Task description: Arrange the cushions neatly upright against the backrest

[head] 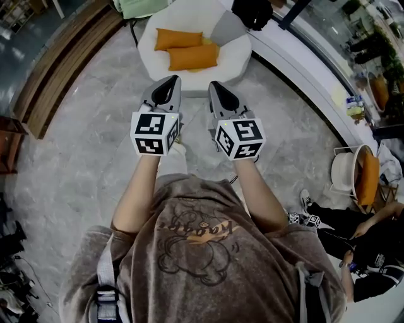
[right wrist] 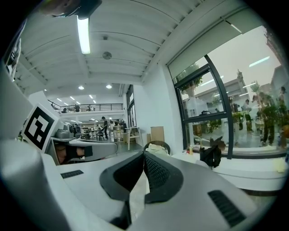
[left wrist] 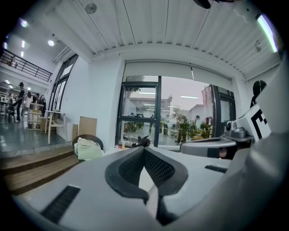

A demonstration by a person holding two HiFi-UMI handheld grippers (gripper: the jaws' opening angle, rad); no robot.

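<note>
A white armchair [head: 237, 60] stands on the marble floor ahead of me in the head view. On its seat lie two orange cushions [head: 178, 38] [head: 193, 57], flat and overlapping, with a grey cushion [head: 227, 26] leaning at the back right. My left gripper [head: 172, 80] and right gripper [head: 216, 85] are held side by side, short of the chair's front edge and pointing at it. Both are shut with nothing in them. In the left gripper view the jaws [left wrist: 144, 149] meet at the tips, as do the jaws [right wrist: 143, 154] in the right gripper view. Neither gripper view shows the cushions.
Wooden steps [head: 57, 69] run along the left. A black bag [head: 252, 12] sits on the white window bench [head: 303, 63] behind the chair. A white basket [head: 346, 170] with an orange cushion [head: 369, 180] stands at the right, near a seated person [head: 372, 233]. A green cloth [left wrist: 88, 149] fills a dark basket.
</note>
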